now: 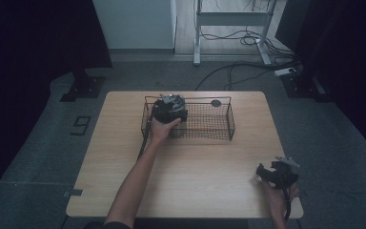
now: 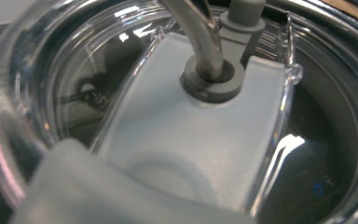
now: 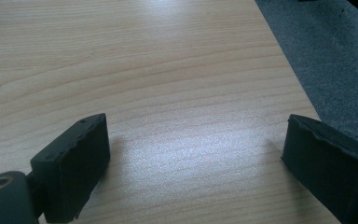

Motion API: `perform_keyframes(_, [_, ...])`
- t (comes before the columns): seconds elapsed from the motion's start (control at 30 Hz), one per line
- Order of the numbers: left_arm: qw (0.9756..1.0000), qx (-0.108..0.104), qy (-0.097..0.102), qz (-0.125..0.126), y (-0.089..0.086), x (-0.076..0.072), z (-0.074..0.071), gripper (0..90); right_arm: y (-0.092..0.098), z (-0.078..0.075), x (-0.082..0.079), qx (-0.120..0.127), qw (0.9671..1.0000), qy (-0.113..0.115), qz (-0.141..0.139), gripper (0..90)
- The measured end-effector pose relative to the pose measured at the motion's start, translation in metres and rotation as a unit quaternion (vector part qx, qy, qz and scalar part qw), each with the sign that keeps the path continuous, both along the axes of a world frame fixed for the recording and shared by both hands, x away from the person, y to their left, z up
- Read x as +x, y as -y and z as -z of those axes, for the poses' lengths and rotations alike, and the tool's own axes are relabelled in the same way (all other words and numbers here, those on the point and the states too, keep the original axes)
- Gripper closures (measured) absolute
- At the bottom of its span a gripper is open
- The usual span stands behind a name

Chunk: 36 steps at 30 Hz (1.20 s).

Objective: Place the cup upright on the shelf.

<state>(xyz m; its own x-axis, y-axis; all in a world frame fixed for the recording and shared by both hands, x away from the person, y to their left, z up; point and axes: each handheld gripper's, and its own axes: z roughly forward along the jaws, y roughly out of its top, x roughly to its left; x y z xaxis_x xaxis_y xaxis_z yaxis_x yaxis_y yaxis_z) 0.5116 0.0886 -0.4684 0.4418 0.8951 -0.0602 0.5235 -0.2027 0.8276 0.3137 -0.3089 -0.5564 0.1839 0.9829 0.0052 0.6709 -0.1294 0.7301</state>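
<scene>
The left gripper [image 1: 169, 109] hangs over the left end of a wire basket [image 1: 219, 136] at the far side of the counter [image 1: 195, 191], the person's left hand [image 1: 161, 128] gripping it from behind. In the left gripper view, a clear plastic lid [image 2: 42, 93] sits right up against the camera, with a frosted white slider [image 2: 186, 140] across its middle, a grey ring [image 2: 212, 81] set in that slider, and a clear straw [image 2: 196, 32] rising through the ring. The gripper's own jaws are hidden there, so I cannot tell whether they are apart or clamped on the lid, nor whether they touch it. Beyond the lid, the basket's black mesh walls run off to the right of the left gripper, and a small dark round thing [image 1: 216, 102] lies by the basket's far rim. The right gripper [image 1: 275, 174] rests low near the counter's near right corner, well apart from the basket, held by the right hand [image 1: 279, 195]. Its jaws stand wide apart with nothing between them, bare wood grain showing in the gap, and grey carpet [image 3: 335, 56] lies past the counter's edge to their right.
</scene>
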Motion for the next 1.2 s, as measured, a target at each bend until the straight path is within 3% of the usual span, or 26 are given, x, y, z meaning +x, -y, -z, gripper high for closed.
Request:
perform_keyframes(0.13, [1.0, -0.006, -0.005, -0.002, -0.003, 0.0, -0.001, 3.3, 0.0, 0.0, 0.0, 0.0, 1.0, 0.0, 0.0, 7.4])
perform_keyframes(0.23, [0.9998, 0.0, 0.005, -0.02, -0.002, -0.002, -0.003, 0.1, 0.0, 0.0, 0.0, 0.0, 1.0, 0.0, -0.001, 7.5])
perform_keyframes(0.57, [0.9999, 0.0, 0.013, -0.003, -0.009, -0.014, -0.011, 0.0, 0.0, 0.0, 0.0, 0.0, 1.0, 0.0, -0.001, 7.5])
perform_keyframes(0.8, [0.9995, -0.017, 0.02, 0.019, -0.02, -0.027, -0.024, 0.0, 0.0, 0.0, 0.0, 0.0, 1.0, 0.0, -0.001, 7.5])
perform_keyframes(1.2, [0.9993, -0.01, 0.016, 0.031, -0.037, -0.051, -0.03, 0.4, 0.0, 0.0, 0.0, 0.0, 1.0, 0.0, -0.001, 7.7])
